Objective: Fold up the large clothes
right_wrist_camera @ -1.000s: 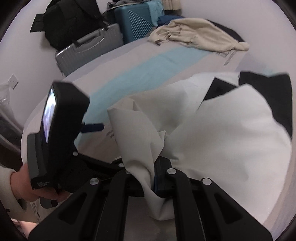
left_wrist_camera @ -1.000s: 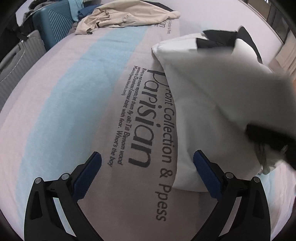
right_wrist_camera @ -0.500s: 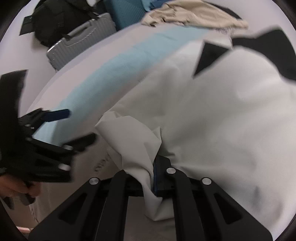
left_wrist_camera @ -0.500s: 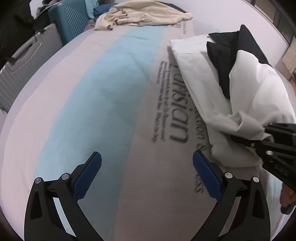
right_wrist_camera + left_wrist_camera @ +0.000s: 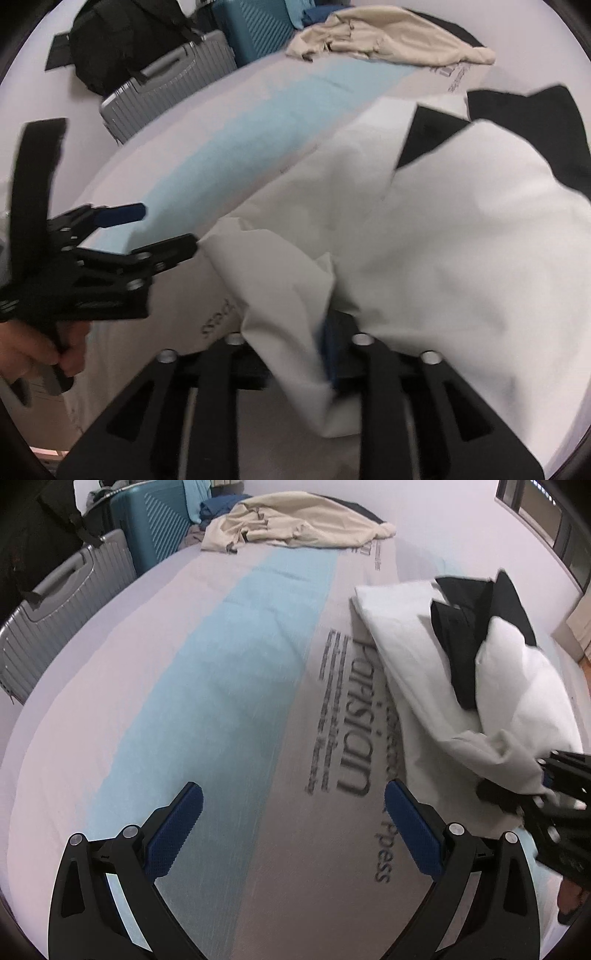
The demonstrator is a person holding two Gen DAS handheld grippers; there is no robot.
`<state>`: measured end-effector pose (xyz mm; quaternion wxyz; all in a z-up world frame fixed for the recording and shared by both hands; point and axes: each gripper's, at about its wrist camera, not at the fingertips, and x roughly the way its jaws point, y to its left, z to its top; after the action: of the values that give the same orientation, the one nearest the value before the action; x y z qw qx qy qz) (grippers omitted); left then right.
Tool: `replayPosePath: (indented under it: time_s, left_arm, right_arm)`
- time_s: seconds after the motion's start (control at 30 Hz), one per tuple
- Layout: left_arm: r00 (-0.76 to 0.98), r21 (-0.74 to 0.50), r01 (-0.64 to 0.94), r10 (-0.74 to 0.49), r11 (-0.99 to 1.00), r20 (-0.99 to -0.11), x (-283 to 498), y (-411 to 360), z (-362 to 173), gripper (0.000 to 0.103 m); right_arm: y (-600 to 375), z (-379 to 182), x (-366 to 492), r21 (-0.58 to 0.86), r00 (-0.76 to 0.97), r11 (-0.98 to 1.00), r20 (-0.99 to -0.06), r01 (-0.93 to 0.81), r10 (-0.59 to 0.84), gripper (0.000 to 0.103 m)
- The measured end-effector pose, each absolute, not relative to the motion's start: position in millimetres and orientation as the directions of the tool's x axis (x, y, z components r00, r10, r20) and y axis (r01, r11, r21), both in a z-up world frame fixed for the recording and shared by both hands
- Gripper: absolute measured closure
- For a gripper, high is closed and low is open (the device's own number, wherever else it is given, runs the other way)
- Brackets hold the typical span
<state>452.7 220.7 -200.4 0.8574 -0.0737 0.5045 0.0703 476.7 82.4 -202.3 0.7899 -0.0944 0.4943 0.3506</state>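
1. Left gripper (image 5: 293, 801): jaws spread wide, blue pads well apart, nothing between them; hovering over bare bed cover (image 5: 147, 709), touching no cloth.
2. Same left gripper (image 5: 147, 230) seen from the right wrist camera at the left edge, black frame blurred, gripped from below by a bare hand (image 5: 33, 350); just beside the near-left corner of the garment, apart from it.
3. Right gripper (image 5: 327, 347): jaws closed on a bunched fold of the white garment (image 5: 461, 258), cloth pinched against the blue pad and spilling down over the frame.
4. Right gripper (image 5: 554, 782) in the left wrist view at the right edge, dark and blurred, with pale cloth gathered at its tip.
5. White garment (image 5: 406, 635) with black collar and panels lying on the right part of the bed, partly folded over itself, near end lifted and crumpled at the clamp.
6. Printed lettering on the cover running beside the garment's left edge, partly covered by it; pale blue stripe down the middle of the bed.
7. Beige garment (image 5: 295, 528) heaped at the far end of the bed, well apart from the white one.
8. Beyond the far-left edge of the bed: grey suitcase (image 5: 70, 602), teal suitcase (image 5: 155, 520), black bag (image 5: 122, 40).
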Motion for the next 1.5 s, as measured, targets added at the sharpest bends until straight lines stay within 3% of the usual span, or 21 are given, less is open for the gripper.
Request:
replayPosePath:
  time_s: [0.07,0.17,0.23,0.3,0.4,0.77,0.9,1.0,1.07,1.1,1.17,1.3,1.37,1.5]
  left_arm:
    - [0.491,-0.054,-0.199,0.051,0.979,-0.87,457.5,220.6,-192.6,0.007]
    - [0.516,-0.076,-0.204,0.042,0.976,-0.856,464.3,221.1,-177.3,0.007]
    - [0.523,-0.082,-0.193,0.032,0.978,-0.852,475.6,218.1,-170.6,0.007]
    - [0.528,-0.082,-0.173,0.022,0.981,-0.849,483.3,212.3,-168.4,0.007]
    - [0.523,-0.08,-0.151,0.011,0.985,-0.852,491.5,203.5,-173.7,0.007]
    - [0.475,-0.147,-0.133,-0.067,0.98,-0.877,481.6,198.2,-206.7,0.007]
    - [0.451,-0.227,-0.052,-0.18,0.973,-0.874,485.7,184.0,-221.0,0.007]
    - [0.405,-0.209,0.009,-0.194,0.978,-0.893,488.7,165.7,-238.9,0.006]
    - [0.361,-0.193,0.011,-0.184,0.981,-0.914,490.9,161.4,-255.2,0.005]
    - [0.354,-0.2,0.002,-0.187,0.98,-0.916,492.2,162.6,-259.9,0.005]
    - [0.351,-0.187,0.017,-0.181,0.982,-0.919,493.3,160.6,-262.0,0.005]
    - [0.329,-0.181,0.024,-0.179,0.983,-0.927,494.9,158.8,-263.0,0.005]
    - [0.319,-0.182,0.025,-0.18,0.983,-0.93,496.6,158.4,-262.5,0.005]
    - [0.288,-0.179,0.021,-0.178,0.984,-0.941,507.2,157.9,-258.2,0.005]
  right_arm:
    - [71.9,-188.5,475.6,0.221,0.277,0.738,-0.828,-0.638,0.488,0.056]
    - [59.7,-181.9,482.2,0.228,0.292,0.756,-0.824,-0.613,0.486,0.053]
    - [47.7,-188.3,490.8,0.252,0.278,0.765,-0.828,-0.592,0.488,0.059]
    - [40.9,-203.8,500.8,0.25,0.267,0.778,-0.842,-0.576,0.468,0.08]
    - [31.5,-212.6,506.5,0.272,0.26,0.78,-0.837,-0.564,0.481,0.091]
    - [52.6,-236.2,492.1,0.245,0.275,0.778,-0.839,-0.578,0.469,0.093]
    - [59.6,-251.3,484.4,0.193,0.289,0.773,-0.851,-0.604,0.438,0.093]
    - [59.3,-251.6,483.4,0.179,0.297,0.766,-0.849,-0.618,0.438,0.093]
    - [61.2,-251.0,480.5,0.144,0.309,0.761,-0.855,-0.632,0.418,0.089]
    - [63.3,-250.1,477.6,0.116,0.316,0.754,-0.858,-0.646,0.404,0.079]
    - [66.4,-243.4,469.7,0.079,0.332,0.738,-0.857,-0.671,0.394,0.073]
    - [59.4,-225.7,451.7,0.034,0.344,0.705,-0.856,-0.708,0.387,0.046]
    - [51.2,-209.3,442.2,0.032,0.354,0.699,-0.845,-0.714,0.4,0.037]
    - [20.5,-162.1,440.0,0.032,0.406,0.699,-0.795,-0.714,0.451,0.037]
